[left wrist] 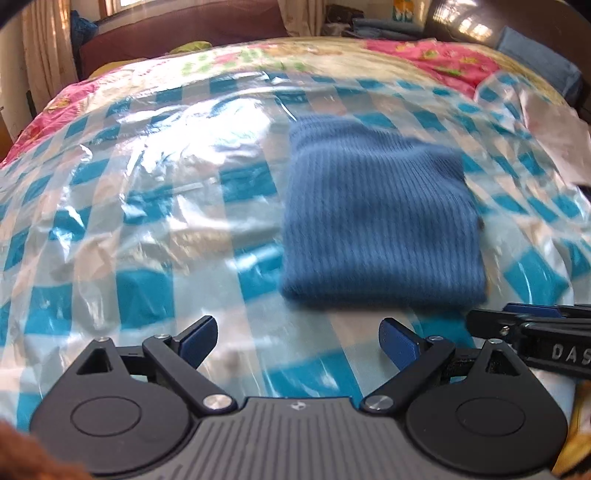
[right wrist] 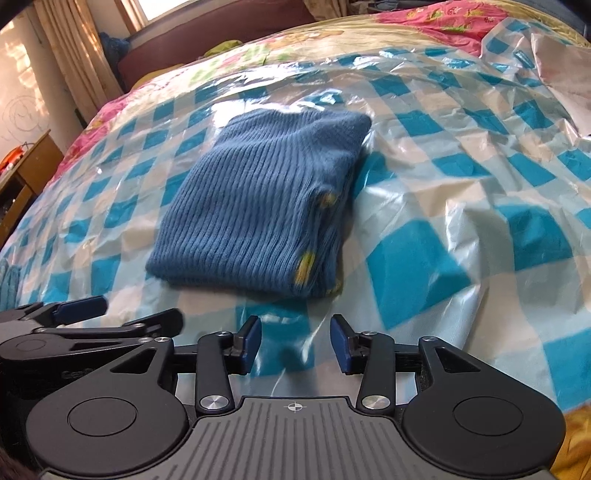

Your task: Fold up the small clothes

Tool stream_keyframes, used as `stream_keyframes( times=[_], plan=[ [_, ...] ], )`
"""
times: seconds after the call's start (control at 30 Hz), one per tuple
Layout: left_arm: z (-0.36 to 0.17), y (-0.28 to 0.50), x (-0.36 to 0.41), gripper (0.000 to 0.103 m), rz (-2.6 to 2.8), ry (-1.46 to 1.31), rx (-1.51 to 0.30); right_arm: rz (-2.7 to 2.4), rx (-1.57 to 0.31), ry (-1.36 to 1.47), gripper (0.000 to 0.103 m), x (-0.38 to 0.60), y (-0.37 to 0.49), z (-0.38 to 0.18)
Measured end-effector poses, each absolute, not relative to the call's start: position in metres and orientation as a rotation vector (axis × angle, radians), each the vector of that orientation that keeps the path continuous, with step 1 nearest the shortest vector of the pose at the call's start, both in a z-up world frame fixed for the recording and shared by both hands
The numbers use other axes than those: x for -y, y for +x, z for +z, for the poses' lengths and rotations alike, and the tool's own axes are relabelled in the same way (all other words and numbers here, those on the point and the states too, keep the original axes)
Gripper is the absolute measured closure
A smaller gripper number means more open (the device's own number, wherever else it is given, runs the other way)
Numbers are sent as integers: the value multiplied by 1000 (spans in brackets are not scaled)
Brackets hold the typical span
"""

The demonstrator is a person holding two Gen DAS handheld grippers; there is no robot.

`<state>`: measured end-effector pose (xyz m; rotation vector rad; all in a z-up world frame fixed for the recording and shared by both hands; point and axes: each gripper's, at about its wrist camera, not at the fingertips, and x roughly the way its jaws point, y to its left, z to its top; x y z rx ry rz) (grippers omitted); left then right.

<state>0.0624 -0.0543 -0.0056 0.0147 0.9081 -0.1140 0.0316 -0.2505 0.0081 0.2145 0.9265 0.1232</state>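
Note:
A blue ribbed knit garment (left wrist: 380,218) lies folded into a compact rectangle on the blue-and-white checked plastic sheet (left wrist: 147,221). It also shows in the right wrist view (right wrist: 258,206), with small yellow patches at its right edge. My left gripper (left wrist: 299,343) is open and empty, just short of the garment's near edge. My right gripper (right wrist: 295,341) is open and empty, a little in front of the garment's near edge. Each gripper appears at the side of the other's view: the right one (left wrist: 535,332) and the left one (right wrist: 81,317).
The plastic sheet (right wrist: 443,221) covers a bed with a pink floral quilt (left wrist: 436,59). A dark headboard (left wrist: 184,33) and curtains (right wrist: 74,55) stand behind. A wooden desk (right wrist: 22,177) is at the left. A blue pillow (left wrist: 535,62) lies at the far right.

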Motion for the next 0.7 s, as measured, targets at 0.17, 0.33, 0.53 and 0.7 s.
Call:
stream_keyframes(
  times=[0.17, 0.33, 0.53, 0.7],
  plan=[
    [8, 112, 41, 4, -108, -50, -858, 78, -886, 293, 55, 269, 73, 13],
    [-3, 161, 53, 2, -139, -15, -862, 77, -900, 363, 47, 278, 125, -1],
    [-30, 169, 39, 0, -172, -160, -920, 137, -920, 372, 47, 283, 155, -10],
    [-36, 154, 35, 0, -204, -223, -944, 173, -976, 357, 55, 293, 133, -4]
  ],
)
